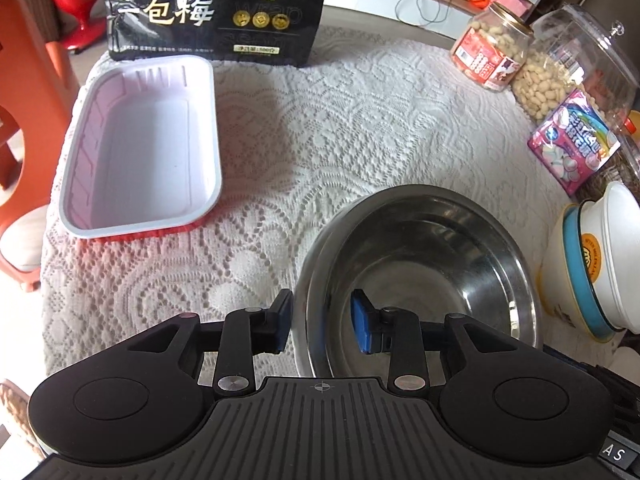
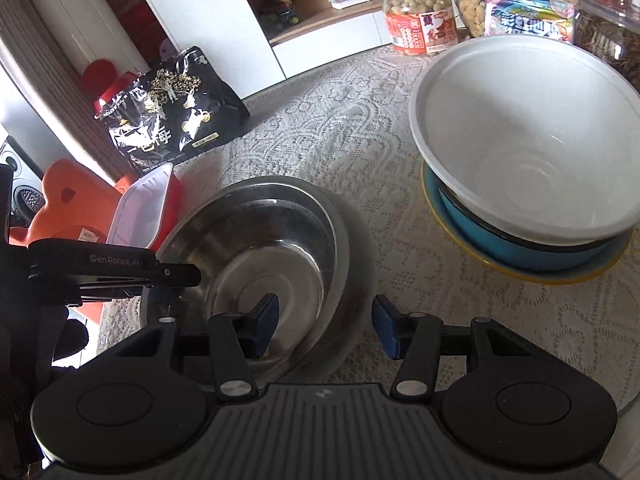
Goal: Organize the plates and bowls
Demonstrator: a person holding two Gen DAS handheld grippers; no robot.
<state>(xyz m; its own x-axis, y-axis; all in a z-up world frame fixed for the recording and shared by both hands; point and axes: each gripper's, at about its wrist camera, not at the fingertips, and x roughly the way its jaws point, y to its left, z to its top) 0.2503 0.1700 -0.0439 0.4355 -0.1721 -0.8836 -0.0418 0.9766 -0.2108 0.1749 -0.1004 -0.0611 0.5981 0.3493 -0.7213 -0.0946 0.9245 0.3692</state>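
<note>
We are counting one steel bowl (image 1: 424, 272), one white rectangular tray (image 1: 144, 148) with a red outside, and one stack (image 2: 524, 184) of three nested pieces: a white bowl (image 2: 520, 132) sitting in a blue bowl (image 2: 536, 252), which is sitting on a yellow-rimmed plate (image 2: 448, 220). All of them are resting on the lace tablecloth (image 1: 320, 120).

We are straddling the steel bowl's near rim from both sides. The left gripper (image 1: 322, 326) is holding its fingers spread, one blue pad outside the wall and the other inside the bowl; we are not seeing either pad pressing on the metal. The right gripper (image 2: 324, 328) is likewise spread, its left pad hanging inside the bowl and its right pad over the cloth just outside the rim.

The left wrist view is showing us the tray's whole open interior, lying well apart from the steel bowl toward the far left, in front of one black snack bag (image 1: 220, 8). There the stack is appearing only side-on at the right edge. The right wrist view is giving us the stack's white interior from above, near the steel bowl on its right, and is catching the left gripper's body entering over the bowl's left rim. In that view the tray is showing only as a tilted sliver.

At the far right we are seeing two jars of nuts (image 1: 490, 52) and one pink candy bag (image 1: 572, 144).
</note>
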